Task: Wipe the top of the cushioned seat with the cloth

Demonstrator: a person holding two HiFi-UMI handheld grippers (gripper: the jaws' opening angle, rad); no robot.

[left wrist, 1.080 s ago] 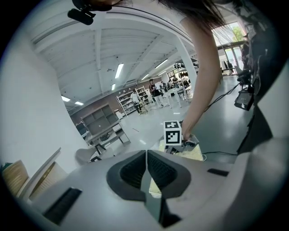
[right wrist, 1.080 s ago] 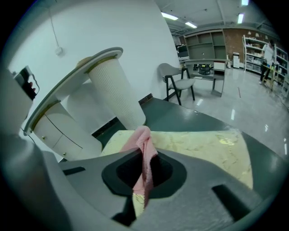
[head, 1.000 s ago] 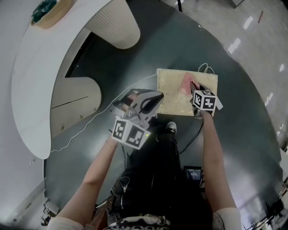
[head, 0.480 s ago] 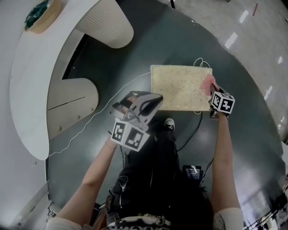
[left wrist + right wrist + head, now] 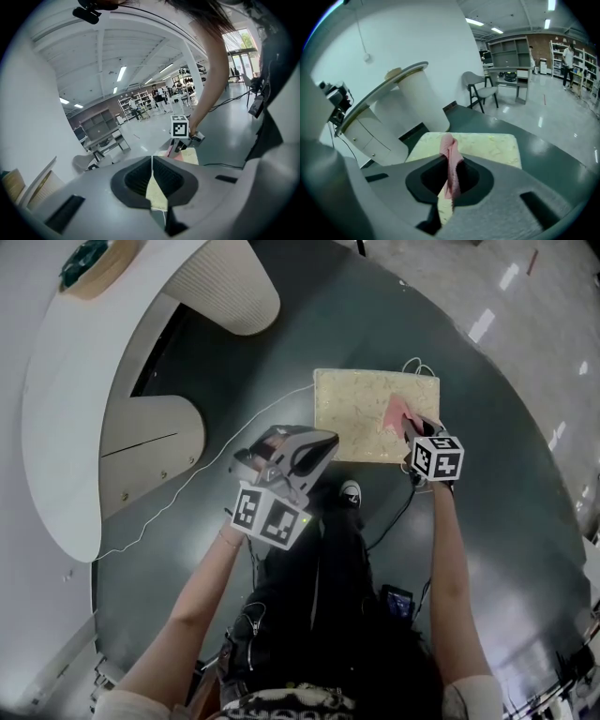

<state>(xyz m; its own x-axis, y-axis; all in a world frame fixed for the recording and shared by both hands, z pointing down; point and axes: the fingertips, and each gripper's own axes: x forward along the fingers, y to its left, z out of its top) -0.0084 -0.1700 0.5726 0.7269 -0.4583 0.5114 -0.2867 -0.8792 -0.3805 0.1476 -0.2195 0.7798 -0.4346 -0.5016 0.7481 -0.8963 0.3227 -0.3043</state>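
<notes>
Dark green flooring spreads round the person. A shoe stands just short of the seat's near edge, with a black cable trailing beside it.

Nearest, the left gripper hangs off the seat's near left corner, clear of the top. Its jaws are pressed together with nothing between them.

Further out, the right gripper is over the near right part of the cushioned seat. Its jaws are clamped on the pink cloth, which stands up in a crumpled fold ahead of them. From the head view the cloth's lower part seems to lie on the pale, speckled top; whether it presses down firmly cannot be told.

The cloth looks light and limp, so it will likely bunch and drag rather than stay flat. A grip low on the fold, with a loose tail under the jaws, should suit it. The seat looks padded and likely to give a little under pressure, so flat, steady strokes ought to do.

The top is bare out to its far edge and left side. A thin white cable runs off the far left corner and a loop of it shows at the far right corner, so strokes should probably stop at those edges. Beyond, a white curved counter stands well apart on the left.
</notes>
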